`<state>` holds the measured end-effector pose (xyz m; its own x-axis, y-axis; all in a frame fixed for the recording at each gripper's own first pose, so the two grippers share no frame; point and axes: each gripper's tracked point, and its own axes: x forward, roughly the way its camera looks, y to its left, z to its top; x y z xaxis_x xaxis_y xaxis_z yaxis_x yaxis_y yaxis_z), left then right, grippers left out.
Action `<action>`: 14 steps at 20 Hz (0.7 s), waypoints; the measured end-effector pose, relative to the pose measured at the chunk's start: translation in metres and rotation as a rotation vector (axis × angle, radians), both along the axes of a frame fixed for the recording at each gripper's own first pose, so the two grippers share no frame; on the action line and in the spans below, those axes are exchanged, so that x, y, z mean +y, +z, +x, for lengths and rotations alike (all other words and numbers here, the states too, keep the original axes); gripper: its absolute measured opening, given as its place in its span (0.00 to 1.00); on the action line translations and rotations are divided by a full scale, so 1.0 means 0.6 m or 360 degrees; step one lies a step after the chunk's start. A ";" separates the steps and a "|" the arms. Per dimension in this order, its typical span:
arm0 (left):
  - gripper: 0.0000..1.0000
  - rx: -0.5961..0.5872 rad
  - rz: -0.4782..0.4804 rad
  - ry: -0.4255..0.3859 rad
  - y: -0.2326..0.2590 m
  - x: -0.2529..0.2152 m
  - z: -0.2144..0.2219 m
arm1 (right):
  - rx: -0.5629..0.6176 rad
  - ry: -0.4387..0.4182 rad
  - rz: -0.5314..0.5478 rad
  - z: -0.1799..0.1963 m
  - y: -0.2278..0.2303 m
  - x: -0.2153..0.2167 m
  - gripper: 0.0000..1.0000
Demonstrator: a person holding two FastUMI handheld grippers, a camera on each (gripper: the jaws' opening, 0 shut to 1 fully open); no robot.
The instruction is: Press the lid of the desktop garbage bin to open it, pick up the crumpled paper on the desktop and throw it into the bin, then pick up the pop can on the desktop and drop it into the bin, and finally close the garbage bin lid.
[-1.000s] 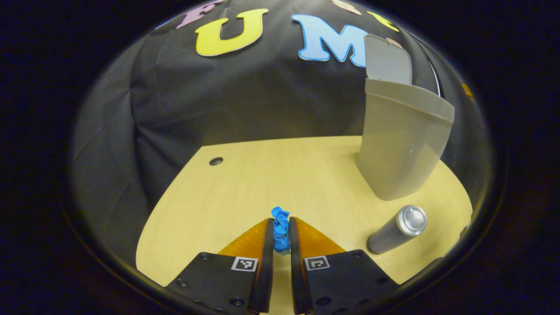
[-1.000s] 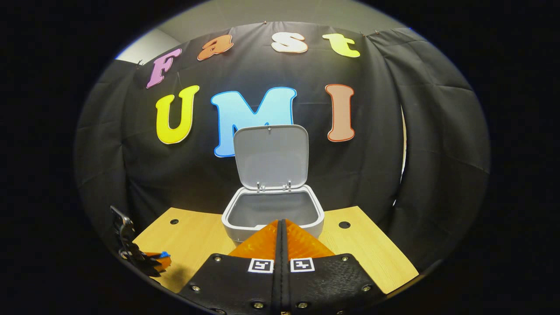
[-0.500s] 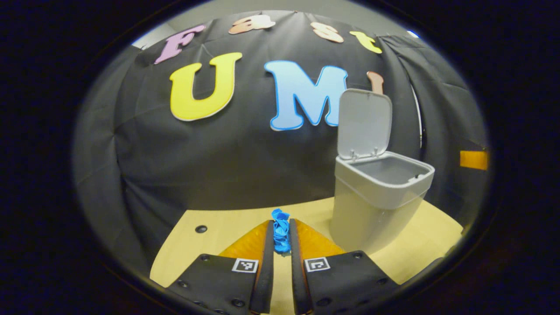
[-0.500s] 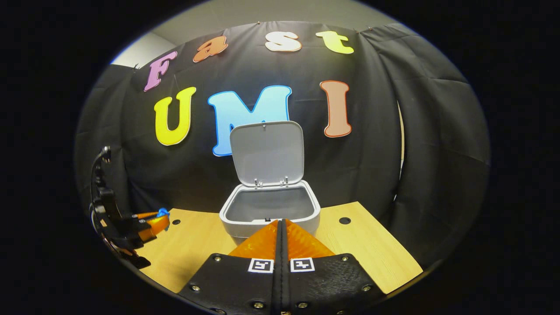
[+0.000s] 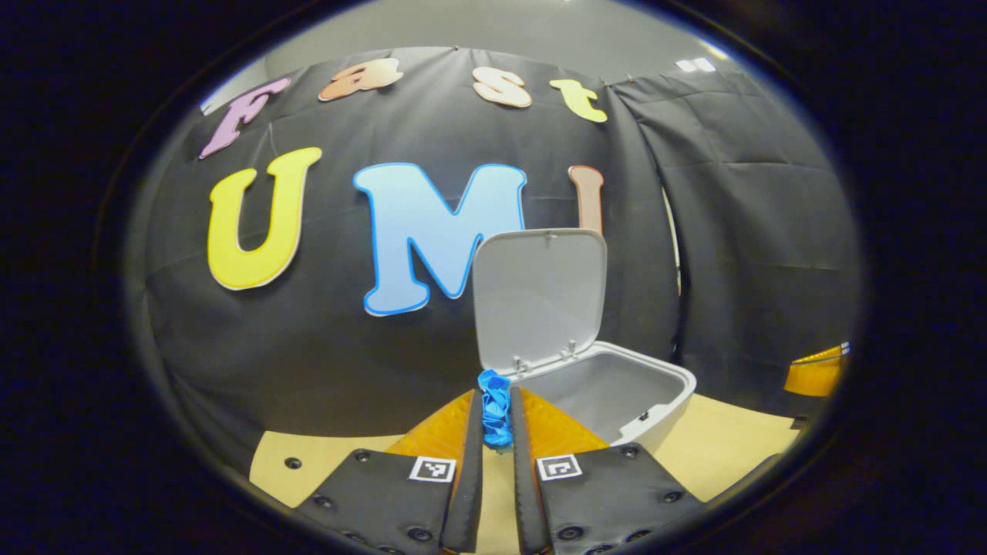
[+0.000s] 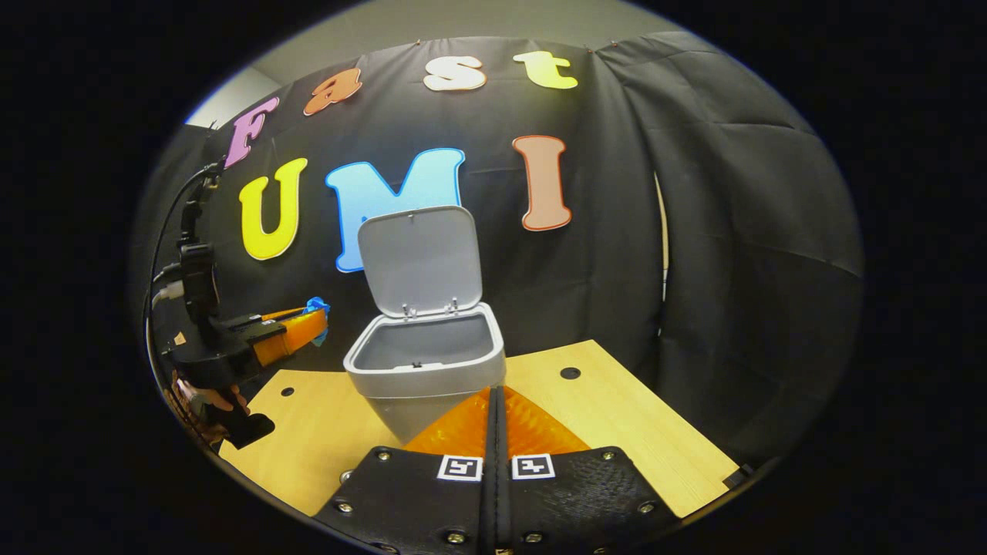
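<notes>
Left gripper [image 5: 495, 420]: fingers nearly closed, pinching the crumpled paper [image 5: 494, 407] from both sides; narrow gap because the wad is small and soft. Lower centre of the left gripper view.
Paper position: raised off the desk, at the near-left rim of the bin; in the right gripper view it sits at centre-left, beside the bin mouth, not yet over it (judgement: carry step in hand, drop still to come).
Garbage bin [image 6: 426, 362]: centre of frame, on the wooden desktop [image 6: 617, 416]. Interior looks empty.
Lid [image 6: 420, 260]: swung up and back against the booth wall, approx. upright, leaving the mouth clear for drops.
Right gripper [image 6: 497, 432]: fingers fully together, holding nothing; parked low in front of the bin, prob. kept clear of the left's path.
Pop can: can't locate.
Risk: release too early and the wad lands outside the rim.
</notes>
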<state>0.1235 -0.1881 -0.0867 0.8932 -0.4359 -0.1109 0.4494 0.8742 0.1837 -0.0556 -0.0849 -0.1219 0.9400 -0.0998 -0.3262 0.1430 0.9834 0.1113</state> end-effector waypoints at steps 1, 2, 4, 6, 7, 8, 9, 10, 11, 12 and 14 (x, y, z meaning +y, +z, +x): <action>0.24 0.0005 0.0000 -0.0027 -0.001 -0.021 0.004 | -0.0002 -0.0030 -0.0001 -0.005 0.001 -0.011 0.00; 0.24 0.0012 -0.0002 -0.0049 -0.004 -0.039 0.007 | -0.0002 -0.0059 0.0001 -0.011 0.001 -0.022 0.00; 0.24 0.0011 0.0000 -0.0073 -0.006 -0.065 0.015 | -0.0001 -0.0108 0.0008 -0.022 0.002 -0.040 0.00; 0.38 0.0024 -0.0013 -0.0109 -0.013 -0.085 0.017 | 0.0002 -0.0147 0.0006 -0.031 0.000 -0.054 0.00; 0.42 0.0033 -0.0023 -0.0120 -0.016 -0.090 0.016 | 0.0005 -0.0159 0.0005 -0.034 0.000 -0.059 0.00; 0.47 0.0041 -0.0027 -0.0121 -0.017 -0.093 0.018 | 0.0007 -0.0172 0.0004 -0.037 -0.001 -0.063 0.00; 0.59 0.0048 -0.0031 -0.0118 -0.020 -0.093 0.018 | 0.0009 -0.0179 0.0006 -0.038 -0.001 -0.066 0.00; 0.65 0.0050 -0.0033 -0.0110 -0.023 -0.091 0.020 | 0.0011 -0.0184 0.0007 -0.040 -0.003 -0.068 0.00; 0.71 0.0056 -0.0031 -0.0097 -0.026 -0.087 0.026 | 0.0011 -0.0187 0.0008 -0.039 -0.002 -0.068 0.00; 0.77 0.0066 -0.0030 -0.0096 -0.030 -0.086 0.025 | 0.0010 -0.0188 0.0007 -0.039 -0.003 -0.068 0.00; 0.83 0.0077 -0.0031 -0.0079 -0.032 -0.079 0.028 | 0.0016 -0.0179 0.0013 -0.035 -0.006 -0.064 0.00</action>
<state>0.1404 -0.2357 -0.1060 0.8641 -0.4821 -0.1448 0.5005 0.8537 0.1439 -0.0765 -0.1235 -0.1253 0.9197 -0.2015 -0.3369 0.2533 0.9602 0.1172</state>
